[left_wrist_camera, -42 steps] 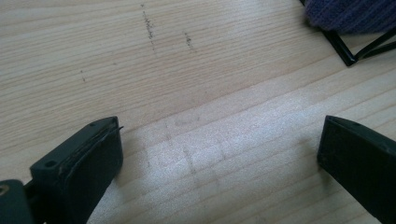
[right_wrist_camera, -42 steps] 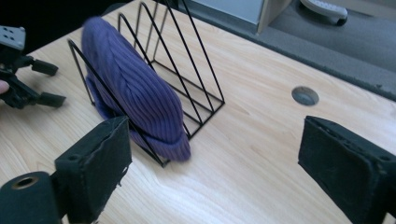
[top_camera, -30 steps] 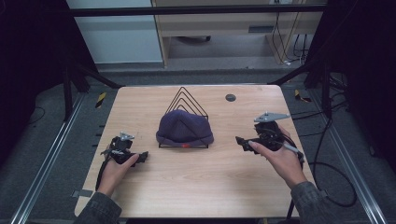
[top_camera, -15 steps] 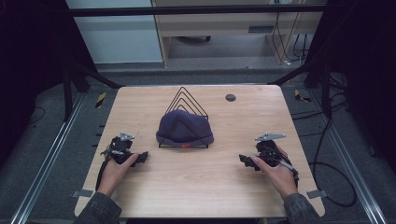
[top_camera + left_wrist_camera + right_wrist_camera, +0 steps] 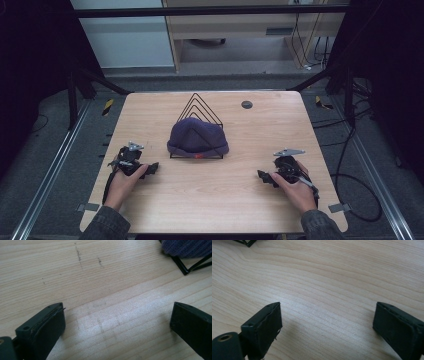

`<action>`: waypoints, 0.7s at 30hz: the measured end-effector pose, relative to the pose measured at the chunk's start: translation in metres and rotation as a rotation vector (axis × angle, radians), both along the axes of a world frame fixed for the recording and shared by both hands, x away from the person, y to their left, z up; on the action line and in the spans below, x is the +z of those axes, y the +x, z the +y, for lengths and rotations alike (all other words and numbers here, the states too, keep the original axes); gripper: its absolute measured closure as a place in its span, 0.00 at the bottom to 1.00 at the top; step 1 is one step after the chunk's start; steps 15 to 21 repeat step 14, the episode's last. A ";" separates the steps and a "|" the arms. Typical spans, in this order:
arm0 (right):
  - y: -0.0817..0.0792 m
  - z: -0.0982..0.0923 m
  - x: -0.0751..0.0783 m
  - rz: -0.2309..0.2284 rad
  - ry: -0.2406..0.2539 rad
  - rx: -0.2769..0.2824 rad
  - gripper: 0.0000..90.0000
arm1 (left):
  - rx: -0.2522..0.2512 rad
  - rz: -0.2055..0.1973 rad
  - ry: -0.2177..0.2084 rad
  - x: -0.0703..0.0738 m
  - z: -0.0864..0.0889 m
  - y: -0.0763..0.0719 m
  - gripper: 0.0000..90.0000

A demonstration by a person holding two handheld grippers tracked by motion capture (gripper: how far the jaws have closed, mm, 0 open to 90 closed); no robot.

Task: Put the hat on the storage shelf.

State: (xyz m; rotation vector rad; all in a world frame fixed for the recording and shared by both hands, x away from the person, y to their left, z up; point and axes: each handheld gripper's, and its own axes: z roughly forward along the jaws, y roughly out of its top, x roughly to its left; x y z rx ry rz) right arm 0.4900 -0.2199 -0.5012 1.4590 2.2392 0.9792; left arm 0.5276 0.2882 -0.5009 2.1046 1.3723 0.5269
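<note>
two grippers rested low on the wooden table (image 5: 210, 200), one in each of our hands. we held the left gripper (image 5: 152, 168) near the table's left edge, jaws pointing toward the middle; in the left gripper view its jaws stood wide apart over bare wood, gripping nothing. we held the right gripper (image 5: 261, 175) near the right edge, closer to the near edge than the left one, jaws also pointing inward. in the right gripper view its jaws stood wide apart too, with only wood grain between them.

we noted the purple knit beanie (image 5: 197, 139) about midway between the left and right edges, draped over the front of a black wire rack (image 5: 199, 104) whose triangular loops rose behind it toward the far edge. the beanie lay between the two grippers but farther from us, well apart from both. a corner of the beanie and rack foot showed at the upper right of the left gripper view. a small dark disc (image 5: 246, 104) lay near the far edge, right of the rack.
</note>
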 end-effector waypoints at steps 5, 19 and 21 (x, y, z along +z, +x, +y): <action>-0.005 0.007 -0.006 -0.049 -0.044 0.013 0.04 | 0.000 0.000 0.000 0.000 0.000 0.000 0.00; -0.009 0.011 -0.011 -0.099 -0.074 0.015 0.01 | -0.001 0.001 -0.001 0.000 0.000 0.000 0.00; -0.009 0.011 -0.011 -0.099 -0.074 0.015 0.01 | -0.001 0.001 -0.001 0.000 0.000 0.000 0.00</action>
